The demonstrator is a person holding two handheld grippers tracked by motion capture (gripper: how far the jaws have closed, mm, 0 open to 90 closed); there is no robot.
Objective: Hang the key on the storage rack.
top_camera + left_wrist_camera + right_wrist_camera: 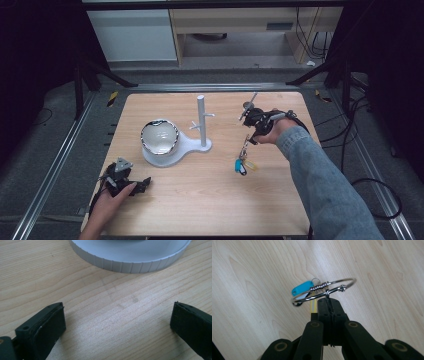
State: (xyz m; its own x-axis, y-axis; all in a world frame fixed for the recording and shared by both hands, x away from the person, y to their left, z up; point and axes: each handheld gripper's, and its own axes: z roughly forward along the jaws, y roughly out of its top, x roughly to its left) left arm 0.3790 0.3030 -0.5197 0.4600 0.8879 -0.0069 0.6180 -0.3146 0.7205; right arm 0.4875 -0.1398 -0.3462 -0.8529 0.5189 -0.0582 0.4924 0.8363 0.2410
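Note:
My right gripper (pixel 248 139) is shut on a metal key ring (pixel 324 291) and holds it above the wooden table (pixel 210 200); in the high view the key ring (pixel 244 149) hangs down from the jaws with blue and yellow tags (pixel 242 165) at its lower end. In the right gripper view a blue tag (pixel 302 287) dangles under the ring. Left of it stands a white peg stand (pixel 201 120) on a white base (pixel 192 145), which also carries a round shiny bowl (pixel 159 136). My left gripper (pixel 145 182) rests open on the table near the front left corner, its jaws (pixel 117 325) apart over bare wood.
The ribbed rim of the white base (pixel 130 263) lies just ahead of the left gripper. A cable trails from the right gripper off the table's right side. Metal rails (pixel 55 165) run along the floor on both sides of the table.

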